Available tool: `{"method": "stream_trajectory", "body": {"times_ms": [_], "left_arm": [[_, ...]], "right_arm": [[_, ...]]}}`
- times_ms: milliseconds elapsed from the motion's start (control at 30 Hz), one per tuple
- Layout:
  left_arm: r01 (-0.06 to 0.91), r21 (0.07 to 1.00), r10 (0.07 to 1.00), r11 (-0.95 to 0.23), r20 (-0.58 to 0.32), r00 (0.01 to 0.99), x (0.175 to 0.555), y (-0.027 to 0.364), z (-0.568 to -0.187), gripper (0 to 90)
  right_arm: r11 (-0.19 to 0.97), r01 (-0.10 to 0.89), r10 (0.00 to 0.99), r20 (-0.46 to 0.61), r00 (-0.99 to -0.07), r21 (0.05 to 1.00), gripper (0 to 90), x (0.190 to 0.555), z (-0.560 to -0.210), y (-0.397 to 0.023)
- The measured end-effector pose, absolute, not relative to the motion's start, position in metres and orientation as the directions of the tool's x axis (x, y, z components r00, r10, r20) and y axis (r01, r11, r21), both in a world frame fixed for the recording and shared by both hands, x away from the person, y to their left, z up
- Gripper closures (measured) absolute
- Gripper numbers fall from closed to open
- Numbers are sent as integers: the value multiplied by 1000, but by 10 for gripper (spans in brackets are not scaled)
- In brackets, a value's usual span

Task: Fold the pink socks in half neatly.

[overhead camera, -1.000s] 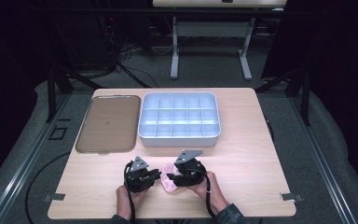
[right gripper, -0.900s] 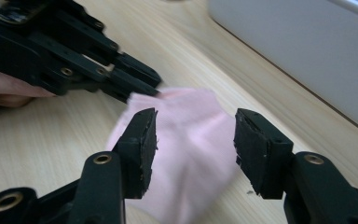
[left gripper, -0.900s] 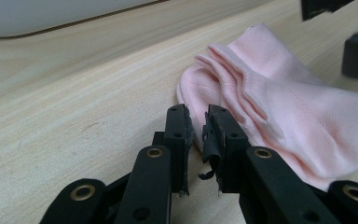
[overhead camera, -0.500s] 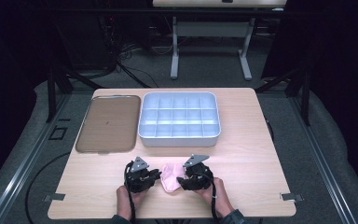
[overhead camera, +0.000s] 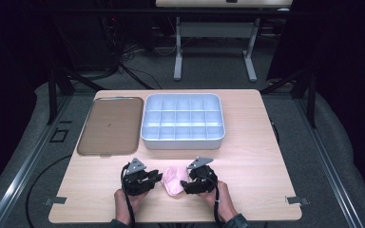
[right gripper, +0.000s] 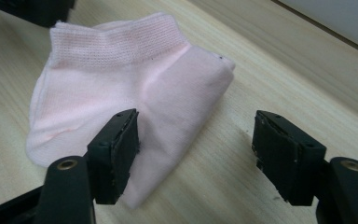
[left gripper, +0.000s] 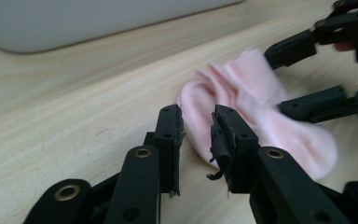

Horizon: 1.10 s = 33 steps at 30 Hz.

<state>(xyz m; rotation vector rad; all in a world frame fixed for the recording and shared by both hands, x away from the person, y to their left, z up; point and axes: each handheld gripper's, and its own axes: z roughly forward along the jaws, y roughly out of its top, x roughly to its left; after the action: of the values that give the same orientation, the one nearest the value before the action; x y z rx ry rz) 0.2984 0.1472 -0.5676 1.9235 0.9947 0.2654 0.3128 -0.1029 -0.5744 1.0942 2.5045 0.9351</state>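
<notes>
From my seat I see a light wood counter (overhead camera: 247, 142) on grey carpet (overhead camera: 332, 142), with dark curtains at both sides. Behind it, cables (overhead camera: 133, 61) trail beneath a white-legged desk (overhead camera: 214, 52) in dim light.

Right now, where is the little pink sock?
In the high view the pink sock lies on the table near its front edge, between the left hand-held gripper and the right hand-held gripper, in front of the compartment tray.
</notes>
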Motion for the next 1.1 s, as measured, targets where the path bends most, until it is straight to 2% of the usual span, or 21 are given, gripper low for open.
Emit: {"method": "stream_trajectory", "body": {"times_ms": [200, 267, 300, 367, 467, 900, 1100], "left_arm": [[480, 835, 672, -270, -194, 715, 293, 137, -551, 828], [465, 809, 639, -361, -148, 755, 294, 123, -553, 843], [465, 809, 639, -361, -148, 755, 294, 123, -553, 853], [474, 762, 662, -442, -80, 746, 295, 114, -561, 861], [482, 734, 663, -479, -57, 746, 298, 113, -571, 865], [438, 798, 635, -414, -92, 767, 304, 120, -585, 897], [427, 812, 630, -399, -96, 771, 303, 121, -588, 897]], "right_arm": [[497, 579, 738, 36, -674, 647, 296, 313, -575, -104], [489, 586, 743, 44, -668, 646, 295, 313, -576, -105], [487, 583, 744, 41, -667, 650, 288, 312, -576, -105], [490, 586, 747, 36, -664, 646, 283, 312, -576, -105], [482, 584, 752, 33, -658, 653, 286, 311, -576, -104], [475, 594, 754, 47, -655, 649, 292, 312, -576, -112], [478, 587, 737, 65, -673, 653, 349, 315, -575, -118]]}}
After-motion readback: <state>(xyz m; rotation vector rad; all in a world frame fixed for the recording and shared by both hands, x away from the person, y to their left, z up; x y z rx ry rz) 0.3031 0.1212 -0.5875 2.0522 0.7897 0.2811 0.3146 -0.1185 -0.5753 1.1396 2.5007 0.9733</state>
